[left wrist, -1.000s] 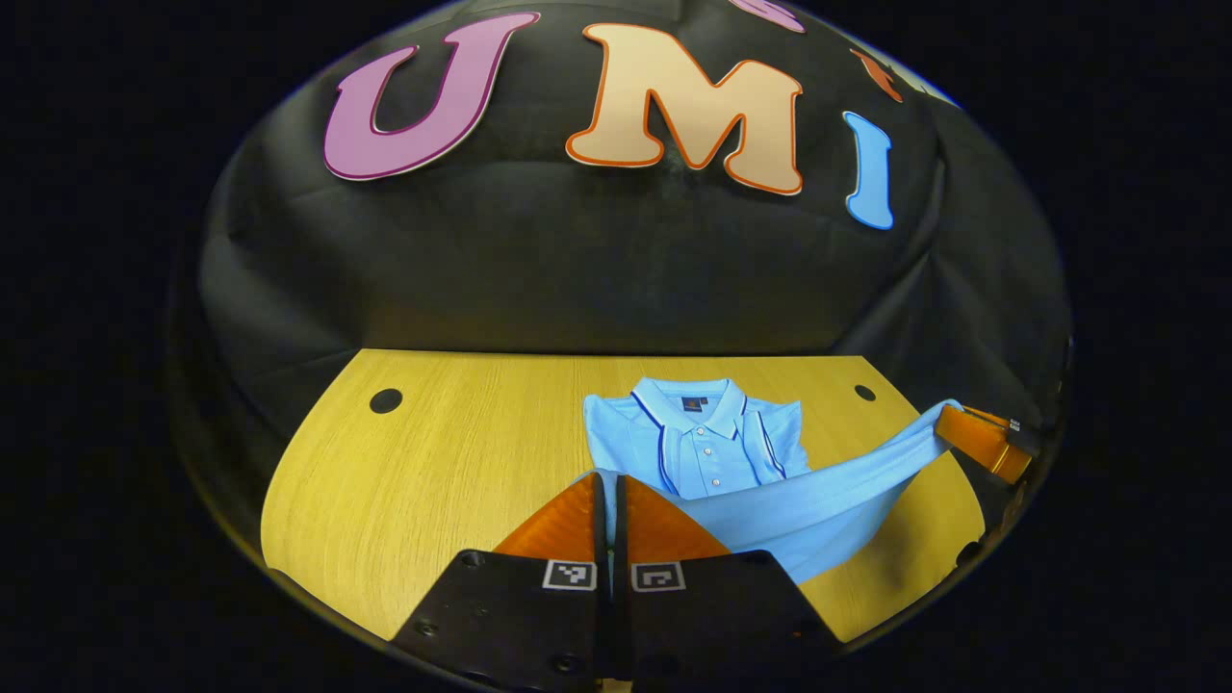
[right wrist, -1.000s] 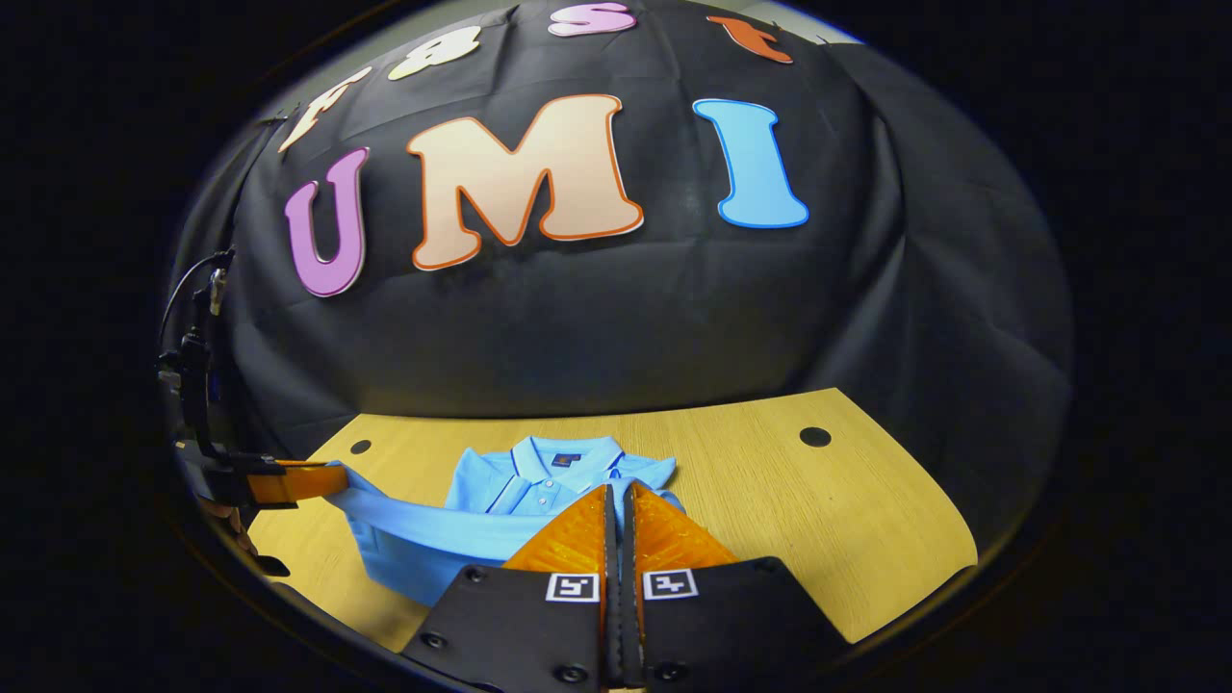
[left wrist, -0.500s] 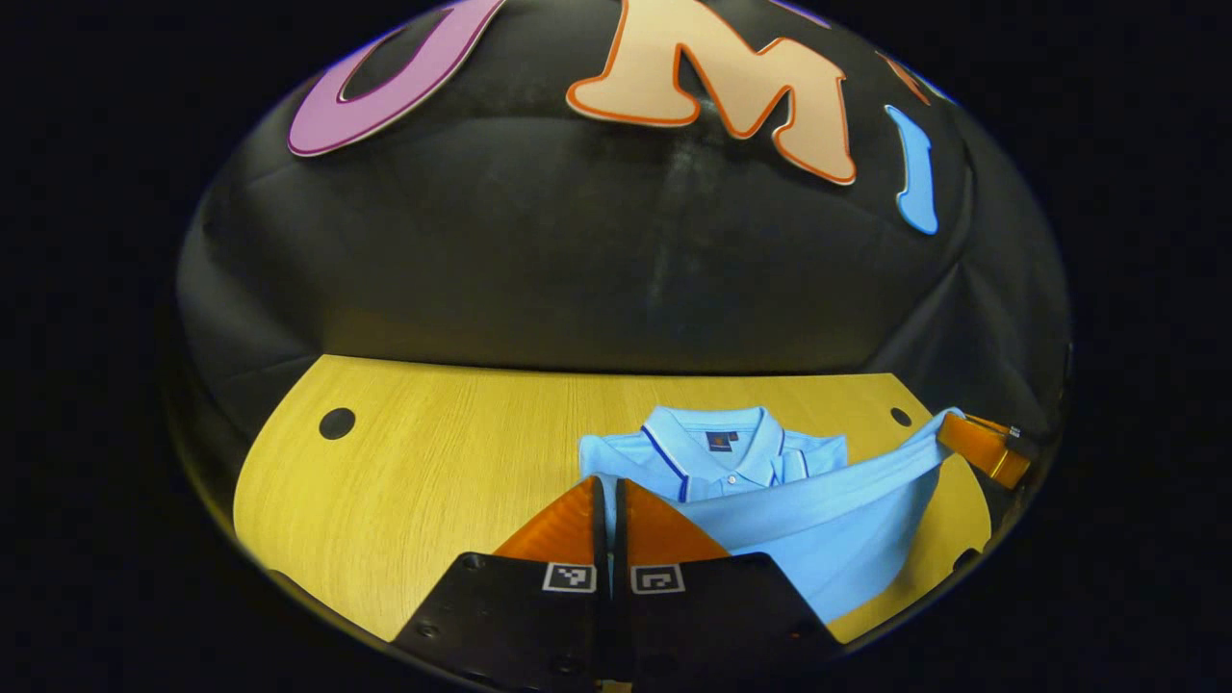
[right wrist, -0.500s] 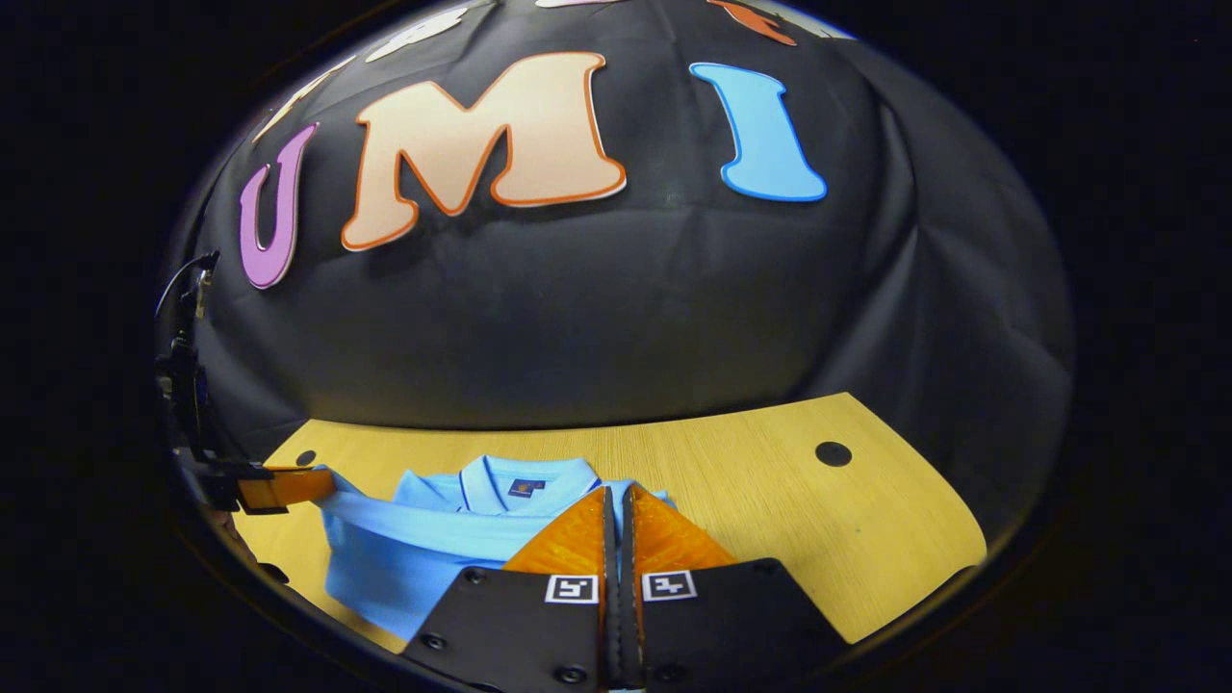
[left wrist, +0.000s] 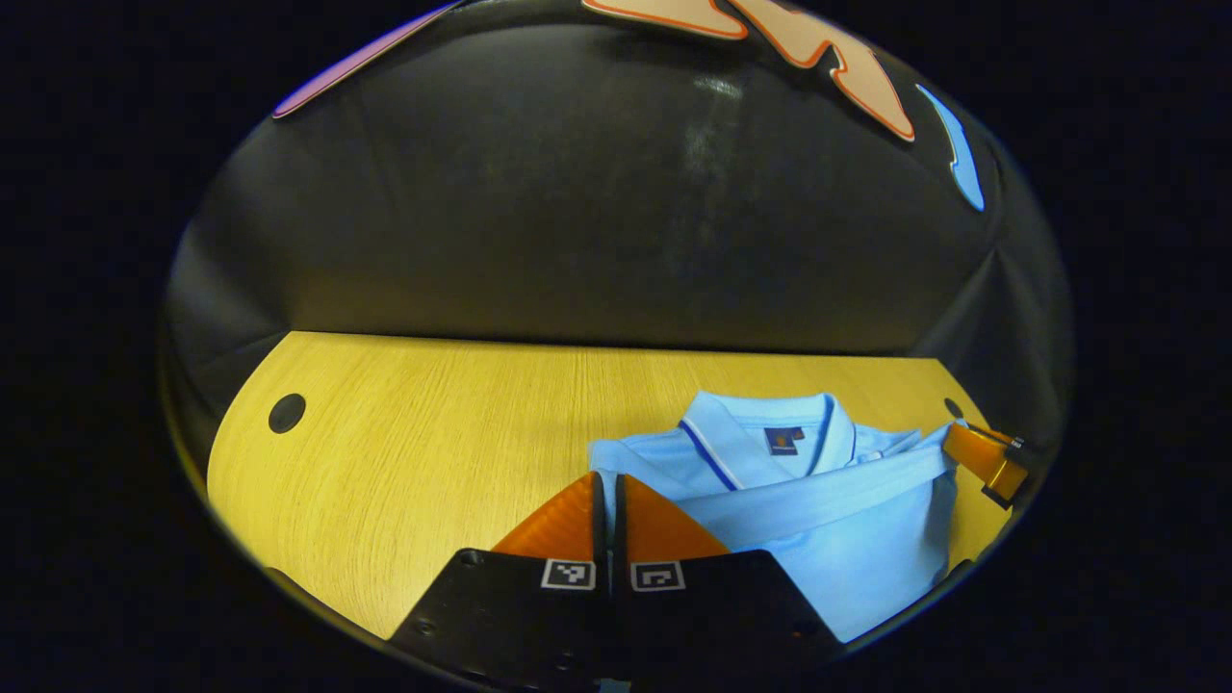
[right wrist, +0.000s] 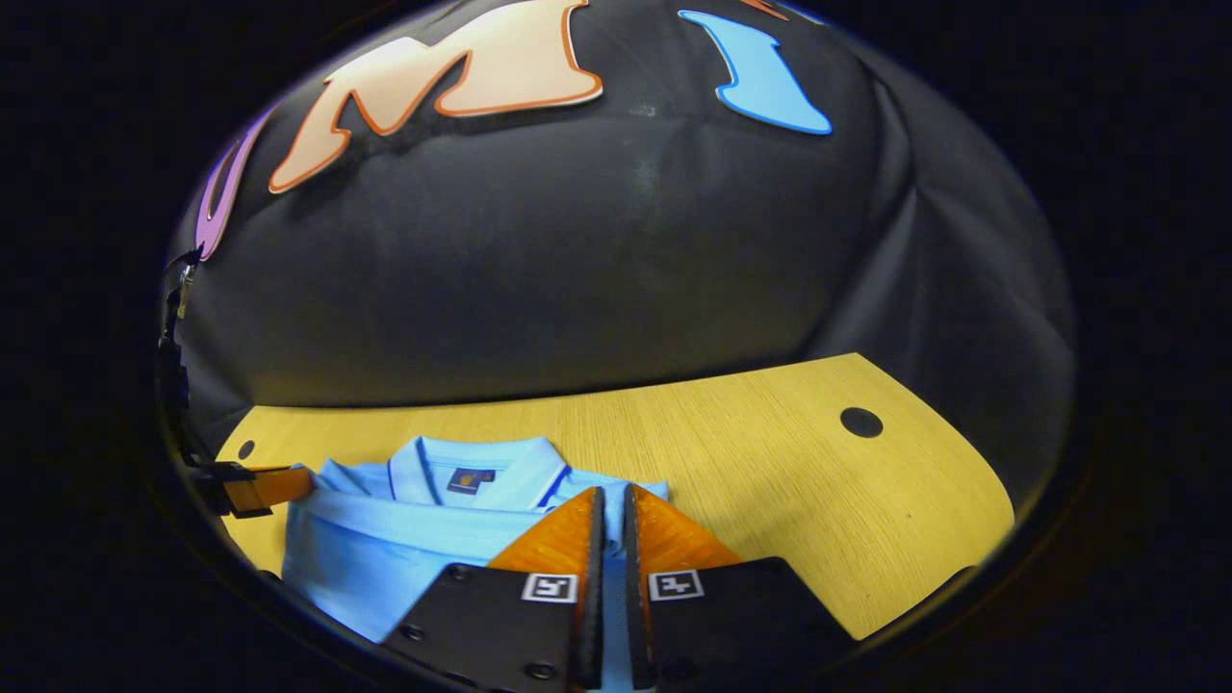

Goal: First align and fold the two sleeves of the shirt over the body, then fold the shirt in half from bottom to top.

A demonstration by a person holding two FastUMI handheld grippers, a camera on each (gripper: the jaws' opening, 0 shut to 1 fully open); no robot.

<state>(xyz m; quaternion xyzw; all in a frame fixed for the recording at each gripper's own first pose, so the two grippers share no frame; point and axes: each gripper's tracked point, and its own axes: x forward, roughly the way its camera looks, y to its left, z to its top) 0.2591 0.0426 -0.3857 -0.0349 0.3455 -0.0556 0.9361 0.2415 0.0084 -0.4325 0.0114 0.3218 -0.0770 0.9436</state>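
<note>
Shirt looks soft, light and limp; hold it at the hem's 2 corners. Left gripper and right gripper both pinch the hem.

I'm carrying the hem farther up over the shirt: a second ago it was hanging slack below the placket with the buttons showing, and now it is lying taut just beneath the collar, covering them. Both grippers are dropping toward the table and moving to the far side, the left gripper and right gripper nearing the shoulders.
</note>
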